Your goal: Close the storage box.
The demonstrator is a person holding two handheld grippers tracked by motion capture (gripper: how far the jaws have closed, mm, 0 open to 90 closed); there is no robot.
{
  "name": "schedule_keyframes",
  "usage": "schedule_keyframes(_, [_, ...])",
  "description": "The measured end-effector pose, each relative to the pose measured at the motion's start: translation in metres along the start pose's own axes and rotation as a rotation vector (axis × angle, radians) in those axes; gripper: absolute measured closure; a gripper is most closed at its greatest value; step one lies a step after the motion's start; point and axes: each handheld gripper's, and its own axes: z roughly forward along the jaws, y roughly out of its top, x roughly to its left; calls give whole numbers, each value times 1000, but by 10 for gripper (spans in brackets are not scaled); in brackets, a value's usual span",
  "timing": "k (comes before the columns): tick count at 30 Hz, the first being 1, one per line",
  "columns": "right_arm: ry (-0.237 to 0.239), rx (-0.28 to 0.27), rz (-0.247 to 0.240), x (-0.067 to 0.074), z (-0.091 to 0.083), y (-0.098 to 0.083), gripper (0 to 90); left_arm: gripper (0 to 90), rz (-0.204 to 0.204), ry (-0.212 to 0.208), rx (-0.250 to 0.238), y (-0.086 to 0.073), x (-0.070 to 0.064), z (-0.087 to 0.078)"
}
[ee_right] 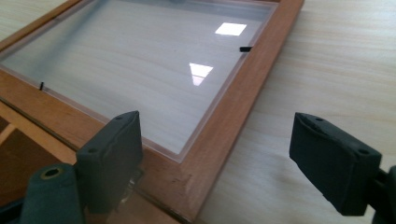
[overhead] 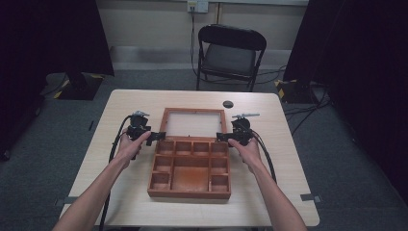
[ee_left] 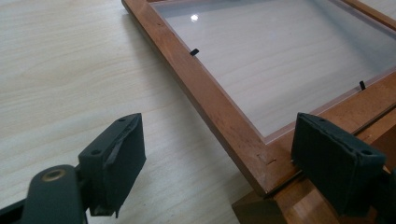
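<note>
A wooden box [overhead: 190, 185] with several compartments lies in the middle of the table. Its lid [overhead: 166, 122], a wooden frame around a clear pane, is folded back flat on the tabletop behind it. My left gripper [overhead: 156, 138] is at the lid's near left corner, by the hinge line. In the left gripper view the gripper [ee_left: 219, 149] stands open and the frame corner [ee_left: 261, 163] lies between the jaws, untouched by the pads. My right gripper [overhead: 222, 137] is at the near right corner. It [ee_right: 224, 154] is open too, astride the frame's side rail [ee_right: 233, 107].
A small black round thing [overhead: 228, 104] lies on the table behind the lid. A black folding chair [overhead: 231, 53] stands beyond the far edge. Bare tabletop [overhead: 120, 110] flanks the box on both sides. Cables trail from both grippers toward the near edge.
</note>
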Motion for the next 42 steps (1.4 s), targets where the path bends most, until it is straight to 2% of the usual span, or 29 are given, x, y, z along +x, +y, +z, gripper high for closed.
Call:
schedule_keyframes(2, [8,1,6,0,2,0,149,178,9,-3,7,1,-2,1])
schedule_keyframes(3, [24,3,35,-1,4,0,144,180,13,5,9,3,-5,3])
schedule_keyframes(4, [24,3,35,-1,4,0,144,178,13,5,9,3,-5,3])
schedule_keyframes(5, [52,1,60,-2,7,-1,141,179,23,-1,13,4,-7,4])
schedule_keyframes(9, [81,9,78,-2,12,0,138,157,10,-11,23,6,-9,9])
schedule_keyframes(13, [137,9,132,-3,19,-1,134,146,19,-23,29,7,-9,11])
schedule_keyframes(16, [149,13,140,-4,20,-1,134,154,3,-17,29,7,-12,11])
schedule_keyframes(19, [166,2,139,-3,24,-2,132,156,26,-2,29,9,-17,12])
schedule_keyframes(22, [160,-2,134,-3,23,-2,132,146,-14,-44,17,7,-15,17])
schedule_keyframes(31, [161,-8,127,-3,23,-2,136,130,-6,-40,12,7,-15,18])
schedule_keyframes(34, [157,-12,118,-3,22,-2,141,130,-6,-43,12,7,-14,17])
schedule_keyframes(35, [143,-18,98,-1,21,-1,144,129,-7,-47,10,7,-13,18])
schedule_keyframes(36, [135,-26,88,0,20,-1,151,128,-7,-47,10,7,-13,18])
schedule_keyframes(37, [129,-34,78,0,20,0,212,127,-3,-52,13,7,-12,17])
schedule_keyframes(38, [106,-46,71,-1,18,0,231,121,-3,-52,13,7,-12,17])
schedule_keyframes(42, [114,-46,71,-3,16,-1,240,118,-14,-61,9,6,-11,19])
